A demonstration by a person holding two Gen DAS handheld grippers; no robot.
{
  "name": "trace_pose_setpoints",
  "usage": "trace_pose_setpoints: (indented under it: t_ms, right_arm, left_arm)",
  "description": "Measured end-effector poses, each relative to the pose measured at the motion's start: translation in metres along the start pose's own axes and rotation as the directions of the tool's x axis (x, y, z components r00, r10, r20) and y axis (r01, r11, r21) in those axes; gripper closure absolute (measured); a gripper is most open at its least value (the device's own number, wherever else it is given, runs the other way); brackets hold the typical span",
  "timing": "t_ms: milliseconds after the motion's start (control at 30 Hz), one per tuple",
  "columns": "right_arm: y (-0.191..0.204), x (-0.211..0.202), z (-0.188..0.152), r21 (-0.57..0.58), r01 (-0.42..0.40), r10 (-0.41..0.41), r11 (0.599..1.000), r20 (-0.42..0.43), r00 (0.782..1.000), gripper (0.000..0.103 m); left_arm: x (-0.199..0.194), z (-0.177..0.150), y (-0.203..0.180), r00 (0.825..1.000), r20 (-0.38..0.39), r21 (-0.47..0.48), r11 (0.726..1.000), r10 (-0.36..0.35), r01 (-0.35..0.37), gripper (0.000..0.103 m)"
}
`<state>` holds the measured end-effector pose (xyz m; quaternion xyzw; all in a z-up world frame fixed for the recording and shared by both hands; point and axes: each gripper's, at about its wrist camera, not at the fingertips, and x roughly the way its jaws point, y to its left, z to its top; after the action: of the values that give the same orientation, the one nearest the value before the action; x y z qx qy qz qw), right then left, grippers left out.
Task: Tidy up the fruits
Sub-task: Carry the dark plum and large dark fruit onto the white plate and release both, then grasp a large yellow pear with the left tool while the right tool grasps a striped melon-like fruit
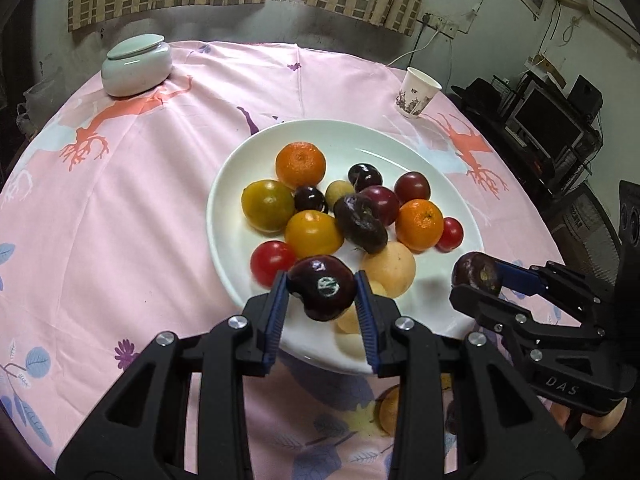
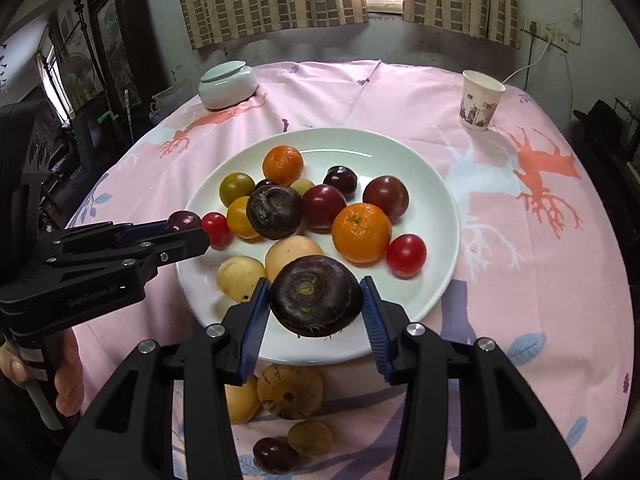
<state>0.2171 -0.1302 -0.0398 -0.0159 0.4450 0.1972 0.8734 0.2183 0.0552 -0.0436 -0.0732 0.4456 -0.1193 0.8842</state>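
Observation:
A white plate holds several fruits: oranges, red and dark tomatoes, yellow fruits and a dark water chestnut. My left gripper is shut on a dark red plum just above the plate's near left rim; it also shows in the right wrist view. My right gripper is shut on a dark water chestnut above the plate's near rim; it also shows in the left wrist view.
On the pink tablecloth, near me, lie loose fruits: a brown-speckled one, a yellow one, a small olive one and a dark one. A lidded white jar stands far left, a paper cup far right.

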Motion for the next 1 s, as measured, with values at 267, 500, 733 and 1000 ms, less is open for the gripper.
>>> trace_pose_setpoints:
  t_ms: [267, 500, 733, 1000]
  right_arm:
    - [-0.009, 0.015, 0.005, 0.027, 0.01, -0.009, 1.0, -0.005, 1.0, 0.057]
    - [-0.011, 0.002, 0.006, 0.022, 0.062, -0.063, 0.998, 0.102, 0.993, 0.01]
    - [-0.02, -0.013, -0.01, 0.084, 0.025, -0.03, 0.996, 0.058, 0.998, 0.009]
    - [-0.003, -0.047, -0.06, 0.035, 0.042, -0.044, 0.999, 0.072, 0.996, 0.002]
  left_arm:
    - [0.008, 0.002, 0.007, 1.0, -0.006, -0.027, 1.0, -0.006, 0.005, 0.068]
    - [-0.008, 0.003, 0.008, 0.997, 0.082, -0.031, 0.999, -0.009, 0.012, 0.031]
    - [-0.025, -0.009, 0.003, 0.993, 0.107, -0.006, 0.999, -0.039, 0.04, 0.011]
    - [-0.046, -0.052, -0.011, 0.99, 0.14, 0.021, 1.0, -0.016, 0.014, 0.003]
